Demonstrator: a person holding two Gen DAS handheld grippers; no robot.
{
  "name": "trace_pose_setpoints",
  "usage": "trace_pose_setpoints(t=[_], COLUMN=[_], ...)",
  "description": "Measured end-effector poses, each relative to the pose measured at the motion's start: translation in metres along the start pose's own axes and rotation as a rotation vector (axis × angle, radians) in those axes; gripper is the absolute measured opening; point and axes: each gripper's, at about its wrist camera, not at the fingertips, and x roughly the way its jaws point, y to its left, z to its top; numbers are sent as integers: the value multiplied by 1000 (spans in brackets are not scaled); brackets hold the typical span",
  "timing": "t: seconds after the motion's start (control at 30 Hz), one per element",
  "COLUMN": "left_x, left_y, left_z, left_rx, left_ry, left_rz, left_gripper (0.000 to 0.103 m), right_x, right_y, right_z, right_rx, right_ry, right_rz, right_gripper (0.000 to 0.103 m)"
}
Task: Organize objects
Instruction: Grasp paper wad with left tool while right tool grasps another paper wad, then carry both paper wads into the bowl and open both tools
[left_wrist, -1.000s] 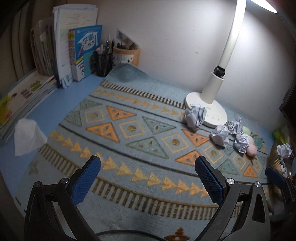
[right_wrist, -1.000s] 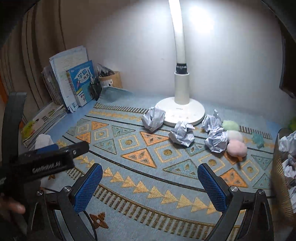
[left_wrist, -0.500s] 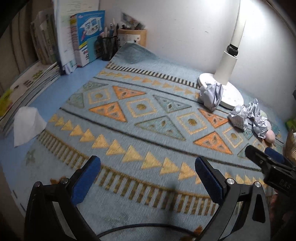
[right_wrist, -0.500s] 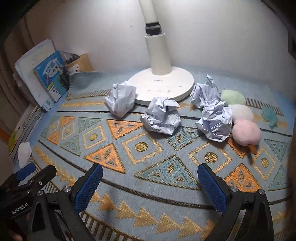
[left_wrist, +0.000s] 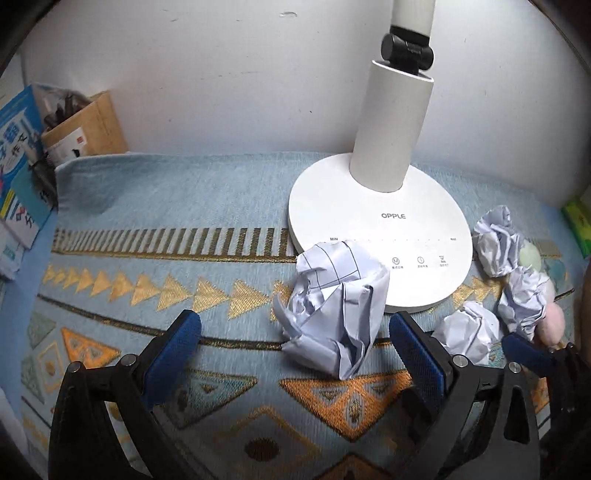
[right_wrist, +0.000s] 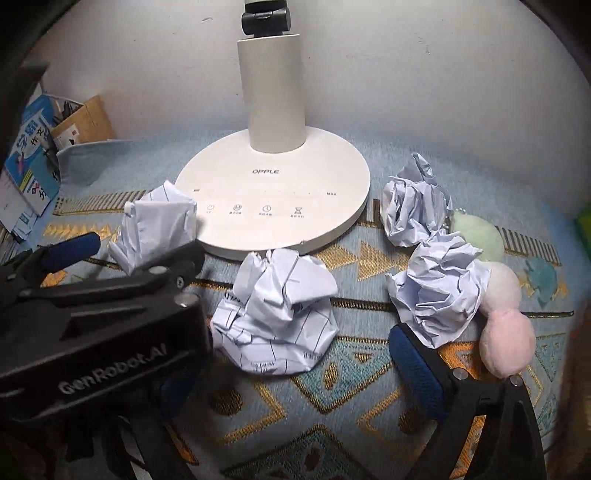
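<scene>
Blue-padded left tongs (left_wrist: 295, 343) stood wide apart, low over the patterned mat (left_wrist: 155, 236), with a crumpled paper ball (left_wrist: 332, 306) between their tips but untouched by either pad. That ball lay against the front edge of the white lamp base (left_wrist: 380, 229). In the right wrist view the same ball (right_wrist: 155, 225) sat at the left of the lamp base (right_wrist: 273, 199), with the left tongs (right_wrist: 92, 291) crossing in front of it.

The right tongs (right_wrist: 295, 365) were also wide; only the right pad (right_wrist: 417, 373) showed clearly, the left one being largely hidden behind the other tool. A second paper ball (right_wrist: 277, 314) lay between them, just in front of the lamp base. Two more paper balls (right_wrist: 436, 291) (right_wrist: 413, 203) lay to the right, touching a row of plush balls: green (right_wrist: 480, 232), pale pink (right_wrist: 502, 284) and pink (right_wrist: 509, 339). At the far left of the counter stood books (right_wrist: 29, 155) and a brown pen box (right_wrist: 85, 122).
</scene>
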Motion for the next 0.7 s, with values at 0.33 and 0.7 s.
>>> trace_pose_setpoints(t=[0.33,0.7], left_x=[1,-95], left_y=[15,-46], left_z=[-8,-20], left_rx=[-65,-125], left_ry=[-17,-125], left_rz=[15,-206], left_gripper=[46,45], right_x=[-27,-146], right_y=[-16,-102], right_z=[-11,-75], right_rx=[-21,-11], right_ry=[-74,-194], right_rz=[85,92], right_gripper=[59,60])
